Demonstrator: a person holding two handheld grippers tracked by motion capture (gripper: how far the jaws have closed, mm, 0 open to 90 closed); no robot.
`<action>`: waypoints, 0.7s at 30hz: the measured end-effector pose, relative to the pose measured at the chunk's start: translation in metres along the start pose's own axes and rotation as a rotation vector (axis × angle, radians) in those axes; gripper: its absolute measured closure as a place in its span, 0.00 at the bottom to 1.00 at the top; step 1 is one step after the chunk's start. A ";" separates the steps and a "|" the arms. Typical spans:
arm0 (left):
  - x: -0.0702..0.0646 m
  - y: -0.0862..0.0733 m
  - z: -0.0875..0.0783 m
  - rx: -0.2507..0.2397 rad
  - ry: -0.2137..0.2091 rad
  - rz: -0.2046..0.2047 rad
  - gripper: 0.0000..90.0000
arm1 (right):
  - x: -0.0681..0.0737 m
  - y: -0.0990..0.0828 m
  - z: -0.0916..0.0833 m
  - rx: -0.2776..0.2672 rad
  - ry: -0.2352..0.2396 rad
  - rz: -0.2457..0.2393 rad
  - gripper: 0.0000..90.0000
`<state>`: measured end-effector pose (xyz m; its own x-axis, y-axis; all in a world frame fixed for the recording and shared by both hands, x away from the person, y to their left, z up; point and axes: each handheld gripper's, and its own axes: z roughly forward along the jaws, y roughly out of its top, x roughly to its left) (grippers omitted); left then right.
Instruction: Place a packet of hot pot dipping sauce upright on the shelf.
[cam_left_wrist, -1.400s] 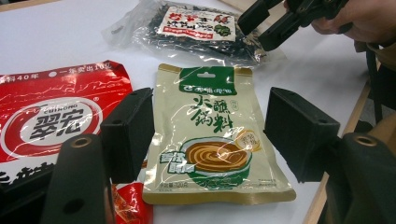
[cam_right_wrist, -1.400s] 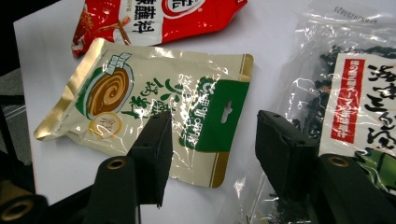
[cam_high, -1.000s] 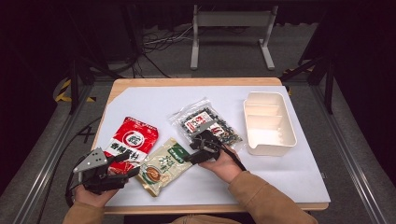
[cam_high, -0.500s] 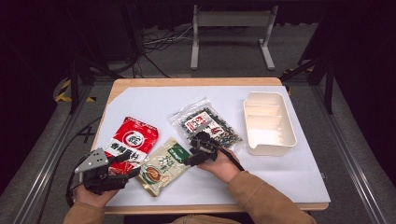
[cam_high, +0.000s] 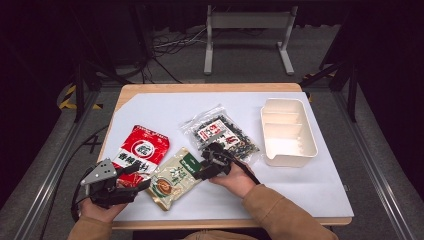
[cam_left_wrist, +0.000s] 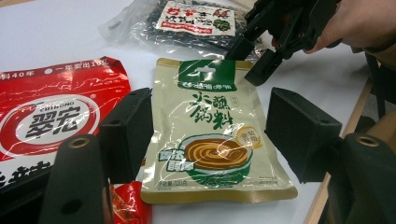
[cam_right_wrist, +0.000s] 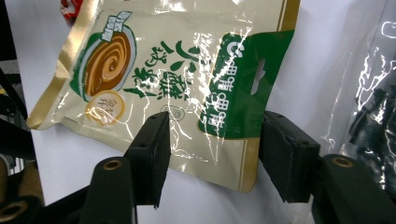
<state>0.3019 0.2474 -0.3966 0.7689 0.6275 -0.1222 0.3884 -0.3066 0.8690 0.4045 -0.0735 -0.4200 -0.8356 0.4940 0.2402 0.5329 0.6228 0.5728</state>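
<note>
A beige and green sauce packet (cam_high: 175, 177) lies flat near the table's front edge. My right gripper (cam_high: 201, 168) reaches its green top end from the right. In the right gripper view the right gripper (cam_right_wrist: 218, 128) straddles the packet's top corner (cam_right_wrist: 233, 84). Its jaws have just been closing, with the corner between them and a gap showing at each pad. My left gripper (cam_high: 138, 176) rests open at the front left. In the left gripper view the left gripper (cam_left_wrist: 210, 107) points at the packet's bottom edge (cam_left_wrist: 215, 154), apart from it, and the right gripper (cam_left_wrist: 247, 63) shows beyond.
A red packet (cam_high: 142, 151) lies left of the sauce packet, under the left gripper's jaws. A clear bag of dark dried food (cam_high: 220, 132) sits behind the right gripper. A white divided tray (cam_high: 300, 150) stands at the right. The table's front edge is close to both hands.
The right gripper has edged a little left onto the sauce packet's top corner and its jaws have narrowed. The left gripper has kept still.
</note>
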 end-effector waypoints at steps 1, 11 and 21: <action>0.000 0.000 0.000 0.000 0.000 0.001 0.36 | 0.001 0.000 0.000 -0.006 -0.001 0.000 0.50; -0.001 0.000 0.001 0.003 -0.003 -0.002 0.36 | 0.007 0.002 0.003 -0.012 0.035 -0.005 0.56; -0.001 0.000 0.002 0.008 -0.003 0.002 0.36 | 0.008 0.003 0.016 0.063 -0.037 -0.001 0.76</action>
<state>0.3024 0.2459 -0.3973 0.7711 0.6249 -0.1220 0.3909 -0.3134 0.8654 0.4011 -0.0577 -0.4290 -0.8313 0.5147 0.2096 0.5402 0.6600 0.5221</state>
